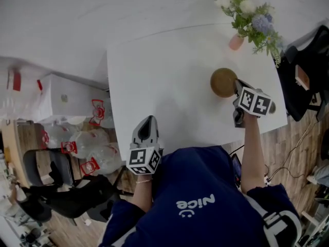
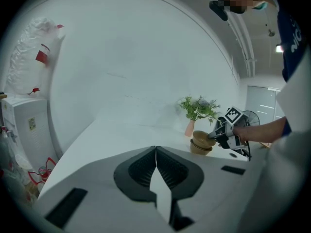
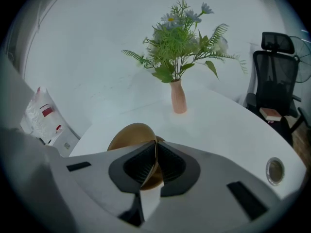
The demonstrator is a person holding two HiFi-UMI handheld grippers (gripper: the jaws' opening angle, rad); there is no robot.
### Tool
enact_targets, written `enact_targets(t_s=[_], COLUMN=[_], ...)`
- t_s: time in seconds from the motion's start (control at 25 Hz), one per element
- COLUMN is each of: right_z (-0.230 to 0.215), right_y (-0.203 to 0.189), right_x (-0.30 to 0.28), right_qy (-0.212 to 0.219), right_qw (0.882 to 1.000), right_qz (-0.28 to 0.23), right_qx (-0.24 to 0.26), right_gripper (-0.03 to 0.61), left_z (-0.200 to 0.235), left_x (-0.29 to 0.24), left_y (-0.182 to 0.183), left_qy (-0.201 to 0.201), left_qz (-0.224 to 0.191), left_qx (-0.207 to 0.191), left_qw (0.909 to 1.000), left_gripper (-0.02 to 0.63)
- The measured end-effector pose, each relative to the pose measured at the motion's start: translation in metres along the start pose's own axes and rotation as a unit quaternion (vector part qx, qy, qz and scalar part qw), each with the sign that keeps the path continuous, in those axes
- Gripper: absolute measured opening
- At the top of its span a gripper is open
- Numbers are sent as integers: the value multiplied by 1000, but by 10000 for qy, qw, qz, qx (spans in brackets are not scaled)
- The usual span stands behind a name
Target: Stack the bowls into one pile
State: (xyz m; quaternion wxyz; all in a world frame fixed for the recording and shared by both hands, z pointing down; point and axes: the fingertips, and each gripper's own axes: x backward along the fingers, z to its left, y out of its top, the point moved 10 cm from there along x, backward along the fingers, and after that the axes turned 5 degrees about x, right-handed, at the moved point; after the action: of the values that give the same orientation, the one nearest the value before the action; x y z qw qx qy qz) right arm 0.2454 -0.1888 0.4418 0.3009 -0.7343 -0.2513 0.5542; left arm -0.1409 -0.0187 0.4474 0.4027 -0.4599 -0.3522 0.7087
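Note:
A brown bowl (image 1: 223, 82) sits on the white table (image 1: 169, 76) at its right side. In the left gripper view it shows as a tilted upper bowl (image 2: 204, 137) resting in a lower bowl (image 2: 199, 149). My right gripper (image 1: 238, 85) is shut on the upper bowl's rim (image 3: 132, 134), which runs between the jaws of the right gripper (image 3: 155, 148). My left gripper (image 1: 148, 121) hovers at the table's near edge, well left of the bowls. The left gripper (image 2: 155, 150) is shut with nothing in it.
A pink vase of flowers (image 1: 237, 40) stands beyond the bowls at the table's far right. A black office chair (image 1: 303, 78) is right of the table. White boxes and plastic bags (image 1: 67, 107) lie on the floor to the left. A round grommet (image 3: 274, 170) sits in the tabletop.

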Motion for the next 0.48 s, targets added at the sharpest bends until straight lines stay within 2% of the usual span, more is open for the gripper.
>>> enact_targets(t_s=[0.48], right_z=[-8], right_y=[-13], right_x=[-9], right_qy=[-284], right_qw=[9995], right_qz=[106], right_qx=[-104], right_gripper=[37], left_z=[-3], left_x=[-7], left_y=[2], left_qy=[-90], left_qz=[55], left_qx=[-60], left_qw=[9999], left_gripper=[18])
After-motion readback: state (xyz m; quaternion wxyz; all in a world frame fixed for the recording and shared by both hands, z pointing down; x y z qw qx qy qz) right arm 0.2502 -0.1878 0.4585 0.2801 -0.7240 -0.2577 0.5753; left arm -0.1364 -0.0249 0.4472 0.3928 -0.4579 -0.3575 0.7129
